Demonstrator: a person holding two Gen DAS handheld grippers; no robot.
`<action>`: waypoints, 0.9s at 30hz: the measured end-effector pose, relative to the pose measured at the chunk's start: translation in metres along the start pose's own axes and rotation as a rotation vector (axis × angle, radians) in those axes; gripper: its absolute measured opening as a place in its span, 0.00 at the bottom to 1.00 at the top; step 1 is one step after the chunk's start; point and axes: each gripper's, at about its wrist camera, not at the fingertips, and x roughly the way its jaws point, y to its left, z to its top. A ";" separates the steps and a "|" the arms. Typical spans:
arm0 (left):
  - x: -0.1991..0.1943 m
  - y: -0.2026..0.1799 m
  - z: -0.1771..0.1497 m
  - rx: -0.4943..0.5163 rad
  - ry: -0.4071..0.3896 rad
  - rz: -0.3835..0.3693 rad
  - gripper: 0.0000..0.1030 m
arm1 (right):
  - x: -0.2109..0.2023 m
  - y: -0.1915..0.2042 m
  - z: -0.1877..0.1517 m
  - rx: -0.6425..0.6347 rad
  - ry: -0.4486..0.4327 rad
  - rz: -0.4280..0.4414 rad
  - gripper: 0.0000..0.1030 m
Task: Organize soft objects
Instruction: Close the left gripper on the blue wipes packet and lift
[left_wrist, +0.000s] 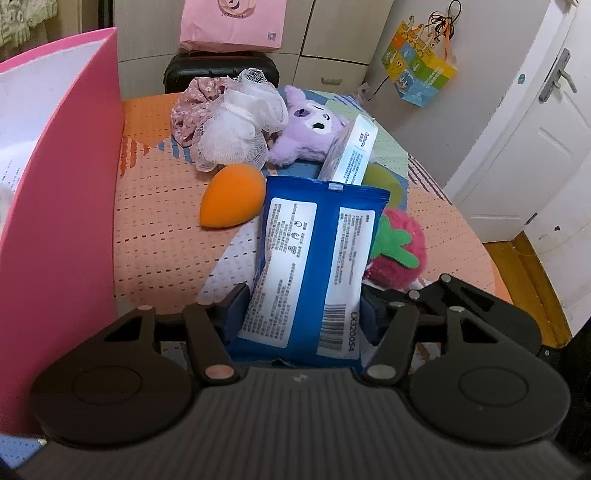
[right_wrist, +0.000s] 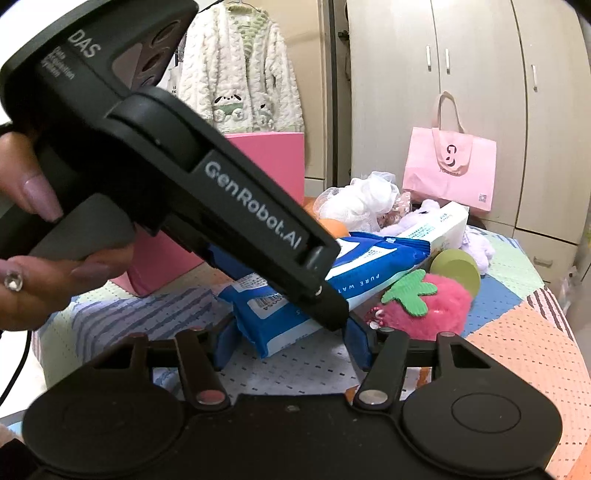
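Note:
My left gripper (left_wrist: 303, 310) is shut on a blue wet-wipes pack (left_wrist: 314, 258) and holds it tilted above the bed; the pack also shows in the right wrist view (right_wrist: 354, 273). My right gripper (right_wrist: 291, 347) is open and empty just below and in front of the pack. On the bed lie an orange sponge egg (left_wrist: 232, 195), a white mesh bath puff (left_wrist: 240, 125), a floral scrunchie (left_wrist: 192, 107), a purple plush (left_wrist: 310, 125), a white tissue pack (left_wrist: 351, 151), a pink strawberry plush (left_wrist: 402, 243) and a green round sponge (right_wrist: 456, 267).
An open pink box (left_wrist: 62, 184) stands at the left of the bed. A pink paper bag (left_wrist: 232, 22) sits on a black case behind the bed. A white door (left_wrist: 524, 147) and cupboards (right_wrist: 461, 74) stand close around. The bed's edge drops off at the right.

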 end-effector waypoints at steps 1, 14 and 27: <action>0.000 -0.001 -0.001 0.002 -0.003 0.005 0.56 | 0.000 0.000 0.000 -0.001 -0.003 0.002 0.63; -0.016 -0.017 -0.011 0.055 0.019 0.023 0.49 | -0.017 0.010 0.001 -0.019 -0.038 0.019 0.60; -0.059 -0.029 -0.027 0.080 0.024 0.019 0.49 | -0.050 0.019 0.010 -0.010 -0.030 0.047 0.59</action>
